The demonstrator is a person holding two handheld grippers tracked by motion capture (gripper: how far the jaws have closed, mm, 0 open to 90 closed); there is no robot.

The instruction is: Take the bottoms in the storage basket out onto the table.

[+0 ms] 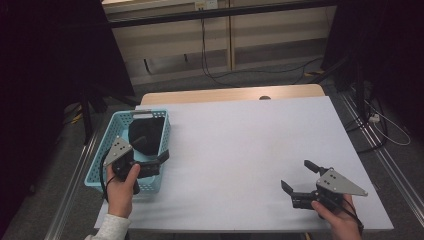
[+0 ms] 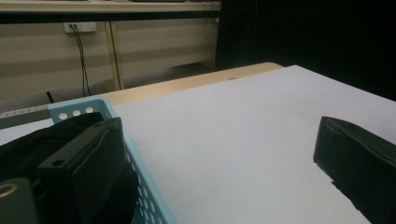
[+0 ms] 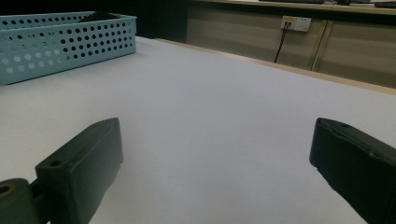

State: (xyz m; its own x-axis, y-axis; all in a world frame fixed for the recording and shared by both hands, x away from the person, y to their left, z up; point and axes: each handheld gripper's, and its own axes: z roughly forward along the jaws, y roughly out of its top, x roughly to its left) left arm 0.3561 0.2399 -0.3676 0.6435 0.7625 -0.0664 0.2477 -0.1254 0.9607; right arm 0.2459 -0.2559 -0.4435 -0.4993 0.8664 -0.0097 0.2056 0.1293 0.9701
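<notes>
From above, the person's left hand (image 1: 121, 189) holds the left gripper (image 1: 159, 161) over the near right corner of the light-blue perforated plastic basket (image 1: 102, 152), which sits at the white table's (image 1: 240, 150) left edge with its long axis running near to far and a black bundled cloth (image 1: 145, 134) inside. The right gripper (image 1: 299, 176) rests near the table's near right corner, jaws spread, pointing left. In the left gripper view, its jaws stand spread, one inside the basket wall (image 2: 149, 196) against the cloth (image 2: 28, 147), the other over bare table. In the right gripper view, the spread jaws frame bare table, the basket (image 3: 65, 44) well apart.

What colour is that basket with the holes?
Light blue; the basket with round holes shows best in the right gripper view.
</notes>
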